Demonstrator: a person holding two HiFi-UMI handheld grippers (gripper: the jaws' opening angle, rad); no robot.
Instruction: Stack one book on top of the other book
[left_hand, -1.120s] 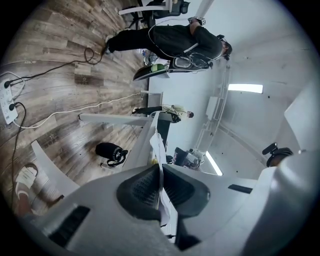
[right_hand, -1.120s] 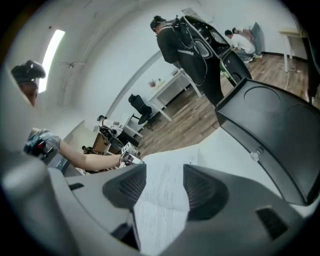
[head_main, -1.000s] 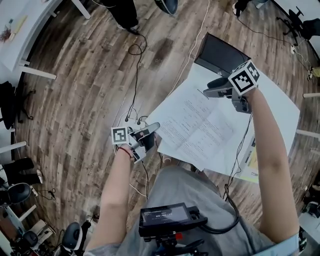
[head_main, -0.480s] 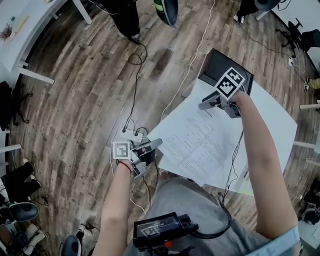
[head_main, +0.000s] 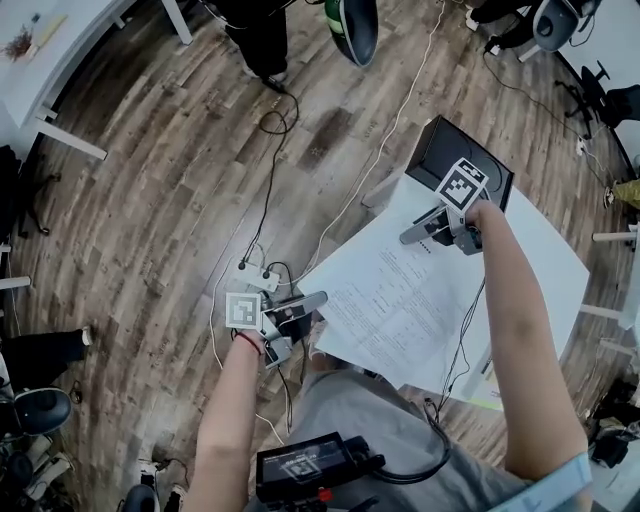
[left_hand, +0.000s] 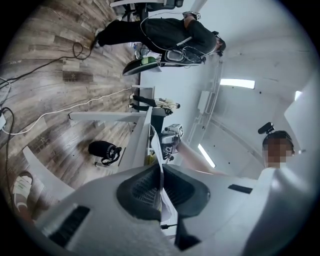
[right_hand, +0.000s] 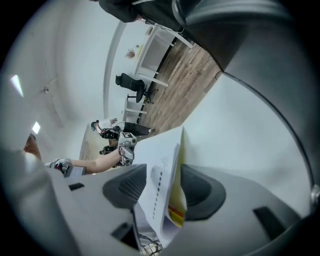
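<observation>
While both grippers have hold of the white book (head_main: 400, 290), we judge the step in hand to be the carry: the book is gripped at two edges and not yet set on its partner. It spreads wide over the left part of the bench (head_main: 560, 250), with its near-left corner out over the wooden floor (head_main: 150, 200). We cannot tell whether it rests on the bench or hangs just above it.

The left gripper (head_main: 312, 300) has its jaws clenched on a thin leaf at that near-left corner. In the left gripper view, the sheet runs straight down between the closed pads. The right gripper (head_main: 410, 235) grasps the far edge. Its jaws stand wider, around a white cover with a yellow layer behind it.

We cannot say for sure which thing is the other book. A dark flat thing (head_main: 455, 155) lies at the far end of the bench, just beyond the right gripper. A yellow edge (head_main: 490, 402) shows from under the white book at the near right.

Next, we think both hands must travel together, since the left grip holds only a thin leaf that could bend or tear. We would bring the book level over the other one, square the edges, lower it flat, and only then release both jaws.
</observation>
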